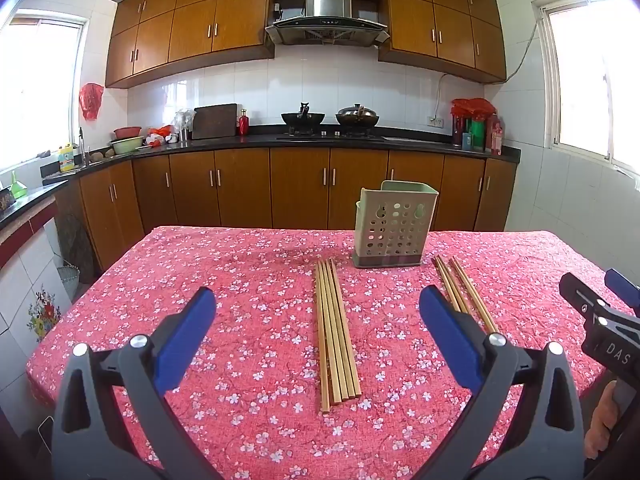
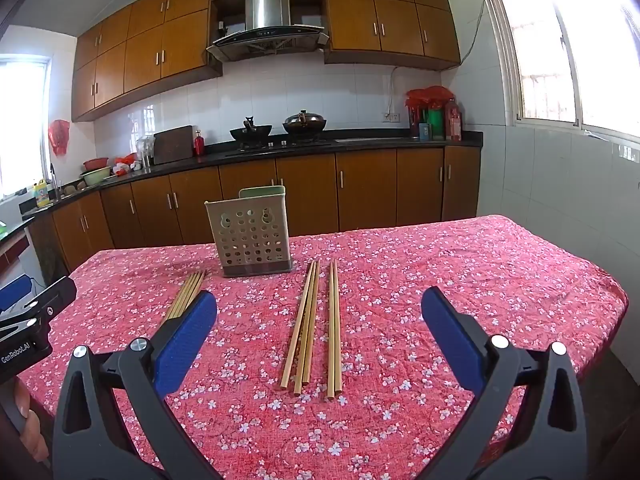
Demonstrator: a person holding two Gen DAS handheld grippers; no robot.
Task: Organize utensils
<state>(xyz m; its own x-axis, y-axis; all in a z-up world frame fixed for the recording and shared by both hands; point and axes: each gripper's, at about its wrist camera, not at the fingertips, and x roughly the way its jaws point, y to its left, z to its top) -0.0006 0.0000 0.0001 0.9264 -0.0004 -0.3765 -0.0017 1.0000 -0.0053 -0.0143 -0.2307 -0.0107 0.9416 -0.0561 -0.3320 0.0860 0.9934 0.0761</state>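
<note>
Two bundles of slender tan chopsticks (image 1: 336,332) (image 2: 316,324) flat before perforated beige holder (image 1: 394,226); both tools (image 1: 318,316) (image 2: 320,318) fully open, empty.

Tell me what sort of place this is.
A home kitchen, most likely. A range hood hangs over two woks on a stove, wooden cabinets line the tiled walls, and a table holds chopsticks and a utensil holder.

Flat chopsticks (image 1: 336,332) flanking upright holder (image 1: 394,226)
</note>
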